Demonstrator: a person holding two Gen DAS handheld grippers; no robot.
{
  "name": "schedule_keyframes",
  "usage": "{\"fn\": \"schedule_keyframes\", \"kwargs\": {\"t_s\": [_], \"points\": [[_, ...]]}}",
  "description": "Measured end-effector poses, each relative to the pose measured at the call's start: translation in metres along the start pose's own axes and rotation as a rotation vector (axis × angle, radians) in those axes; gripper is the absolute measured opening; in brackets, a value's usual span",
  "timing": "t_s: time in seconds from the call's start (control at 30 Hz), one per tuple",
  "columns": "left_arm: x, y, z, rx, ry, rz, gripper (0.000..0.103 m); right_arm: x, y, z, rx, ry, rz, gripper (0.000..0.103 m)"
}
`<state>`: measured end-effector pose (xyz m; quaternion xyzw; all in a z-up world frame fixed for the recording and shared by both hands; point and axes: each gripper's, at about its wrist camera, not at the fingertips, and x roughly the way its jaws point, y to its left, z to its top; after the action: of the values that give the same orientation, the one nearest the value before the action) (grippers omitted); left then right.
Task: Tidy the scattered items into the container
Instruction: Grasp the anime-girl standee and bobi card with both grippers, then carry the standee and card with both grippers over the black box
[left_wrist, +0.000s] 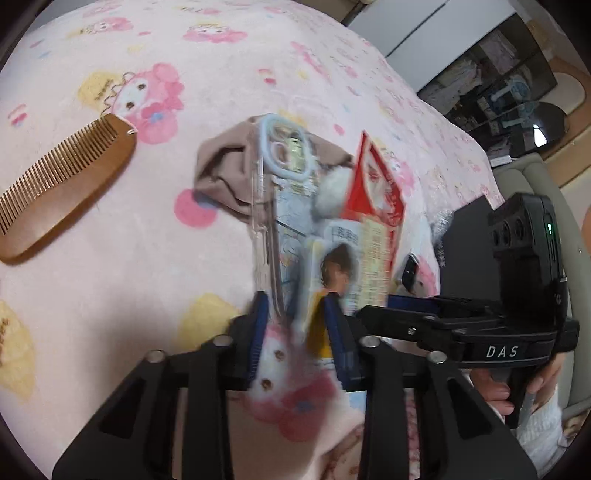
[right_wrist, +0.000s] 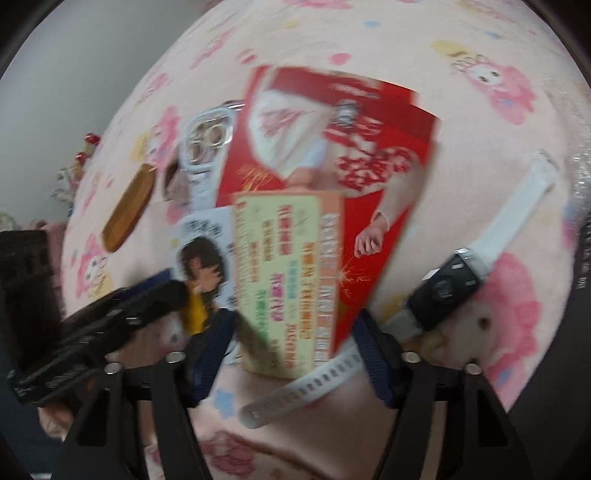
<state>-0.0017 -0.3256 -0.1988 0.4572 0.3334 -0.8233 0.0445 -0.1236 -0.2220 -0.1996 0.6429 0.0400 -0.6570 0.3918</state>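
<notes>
The left hand-held gripper (left_wrist: 295, 325) stands narrowly parted around a small photo card (left_wrist: 334, 273), seemingly pinching it. The right hand-held gripper (right_wrist: 295, 343), jaws apart, straddles a leaflet (right_wrist: 291, 273) over a red booklet (right_wrist: 332, 147). On the pink blanket (left_wrist: 147, 240) nearby lie a wooden comb (left_wrist: 62, 192) and white-strapped watch (right_wrist: 454, 273).

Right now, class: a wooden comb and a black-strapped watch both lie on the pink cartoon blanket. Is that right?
Not quite. The watch has a white strap, not black; only its face is black, as the right wrist view shows. The wooden comb does lie on the pink cartoon blanket.
</notes>
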Motion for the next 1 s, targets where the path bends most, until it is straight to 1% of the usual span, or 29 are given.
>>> {"fn": "schedule_keyframes", "kwargs": {"t_s": [0.03,0.07,0.2,0.23,0.27,0.3,0.33,0.37,0.4,0.43,0.57,0.7,0.83,1.0], "points": [[-0.003,-0.003,-0.002,0.002,-0.001,-0.019,0.019,-0.002,0.003,-0.002,-0.002,0.002,0.040,0.049],[-0.005,-0.005,-0.003,0.008,-0.006,-0.021,0.018,-0.004,0.005,-0.004,-0.004,-0.002,0.062,0.049],[-0.012,-0.011,-0.006,0.023,-0.011,-0.002,0.015,-0.010,0.006,-0.006,0.014,-0.020,0.076,0.045],[-0.016,-0.013,-0.008,0.023,-0.018,0.003,0.014,-0.010,0.000,0.004,0.017,-0.022,0.083,0.045],[-0.018,-0.014,-0.009,0.024,-0.022,0.005,0.014,-0.012,0.006,0.017,0.008,-0.028,0.088,0.045],[-0.022,-0.017,-0.011,0.023,-0.027,0.003,0.014,-0.015,0.009,0.016,0.000,-0.033,0.089,0.044],[-0.026,-0.019,-0.011,0.024,-0.031,0.003,0.014,-0.019,0.013,0.015,-0.007,-0.039,0.097,0.044],[-0.030,-0.023,-0.011,0.030,-0.035,0.003,0.014,-0.016,0.019,0.006,-0.007,-0.045,0.111,0.044],[-0.035,-0.027,-0.009,0.041,-0.041,0.004,0.014,-0.021,0.015,-0.004,-0.006,-0.053,0.124,0.044],[-0.041,-0.033,-0.007,0.057,-0.048,0.005,0.014,-0.026,0.021,-0.011,-0.005,-0.067,0.131,0.044],[-0.061,-0.057,-0.002,0.112,-0.073,0.024,0.014,-0.061,0.028,-0.018,0.000,-0.143,0.146,0.044],[-0.075,-0.086,-0.005,0.154,-0.081,0.007,0.014,-0.086,0.026,-0.031,0.015,-0.181,0.138,0.044],[-0.080,-0.127,-0.009,0.217,-0.075,-0.044,0.014,-0.112,0.018,-0.052,0.048,-0.233,0.171,0.044],[-0.078,-0.190,-0.018,0.311,-0.075,-0.083,0.014,-0.165,-0.013,-0.084,0.099,-0.327,0.164,0.044]]}}
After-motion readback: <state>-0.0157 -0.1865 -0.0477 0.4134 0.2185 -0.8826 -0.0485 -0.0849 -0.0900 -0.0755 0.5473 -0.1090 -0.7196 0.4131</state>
